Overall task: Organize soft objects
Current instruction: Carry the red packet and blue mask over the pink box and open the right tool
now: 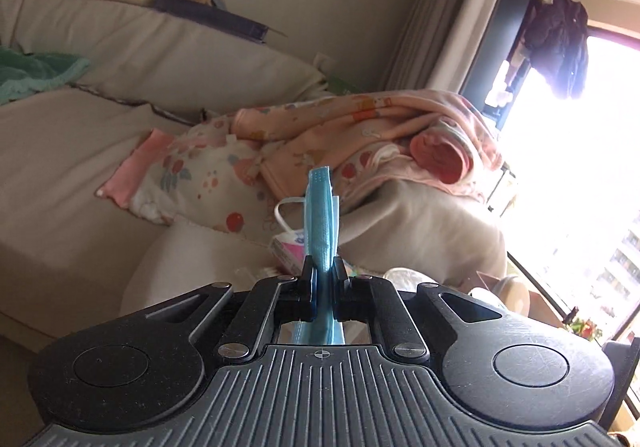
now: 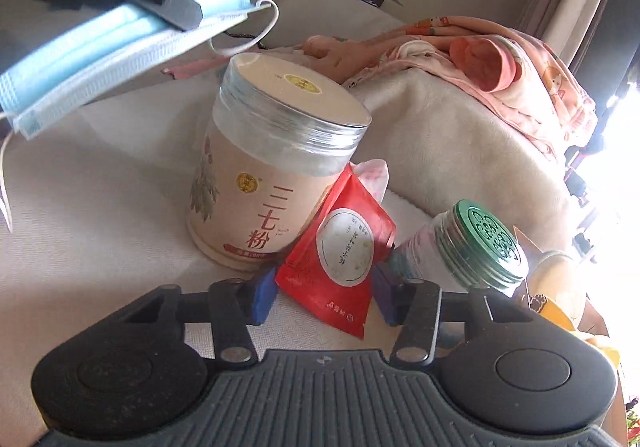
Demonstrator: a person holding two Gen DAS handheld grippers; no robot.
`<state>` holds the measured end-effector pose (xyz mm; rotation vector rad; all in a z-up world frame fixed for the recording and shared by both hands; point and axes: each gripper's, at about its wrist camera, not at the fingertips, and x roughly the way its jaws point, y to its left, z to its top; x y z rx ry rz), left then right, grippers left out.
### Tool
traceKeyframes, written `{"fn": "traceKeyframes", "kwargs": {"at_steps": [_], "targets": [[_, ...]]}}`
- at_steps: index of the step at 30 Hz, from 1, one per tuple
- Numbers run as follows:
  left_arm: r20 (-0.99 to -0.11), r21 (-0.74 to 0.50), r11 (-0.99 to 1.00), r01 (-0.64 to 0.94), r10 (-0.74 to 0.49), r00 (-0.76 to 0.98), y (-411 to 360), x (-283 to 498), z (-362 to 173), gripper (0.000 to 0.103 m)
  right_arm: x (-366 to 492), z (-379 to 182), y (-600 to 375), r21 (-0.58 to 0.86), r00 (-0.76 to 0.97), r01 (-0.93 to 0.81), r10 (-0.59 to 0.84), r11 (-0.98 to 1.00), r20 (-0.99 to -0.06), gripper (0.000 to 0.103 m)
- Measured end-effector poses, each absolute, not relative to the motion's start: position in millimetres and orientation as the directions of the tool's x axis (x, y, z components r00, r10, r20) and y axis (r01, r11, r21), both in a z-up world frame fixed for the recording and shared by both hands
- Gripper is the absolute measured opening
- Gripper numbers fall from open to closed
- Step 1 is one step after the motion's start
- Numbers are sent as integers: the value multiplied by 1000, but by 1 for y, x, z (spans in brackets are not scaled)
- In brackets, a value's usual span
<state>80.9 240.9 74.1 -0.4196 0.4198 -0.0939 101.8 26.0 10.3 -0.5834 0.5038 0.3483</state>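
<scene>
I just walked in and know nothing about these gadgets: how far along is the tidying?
Nothing looks finished yet. In hand: the left gripper is clamped on a blue face mask, lifted off the sofa. The right gripper is open, its fingers either side of a red tissue pack by the beige jar. Left: the pink blanket lies crumpled on the armrest.

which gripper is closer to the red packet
Right. The right gripper is open with its fingers on either side of the red packet; the left gripper is up and away, shut on face masks.
</scene>
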Motion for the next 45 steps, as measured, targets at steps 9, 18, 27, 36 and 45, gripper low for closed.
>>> {"fn": "traceKeyframes", "kwargs": {"at_steps": [9,18,27,36,45], "targets": [[-364,-450,893,-8,-175,915,246,82,77,9,138,52,-8,-267,810,-408,211,873,-546,1],[-426,-488,871,-55,-184,886,251,76,45,9,145,28,10,-316,832,-378,168,870,-529,3],[-435,-489,868,-85,-159,887,256,77,51,9,143,50,8,-337,861,-391,212,856,-462,3],[-249,-402,898,181,-297,922,174,106,181,9,108,188,-101,-242,937,-324,274,915,-216,3],[-278,-557,726,404,-621,733,-17,184,182,9,88,200,-267,-199,979,-114,75,973,-191,3]]}}
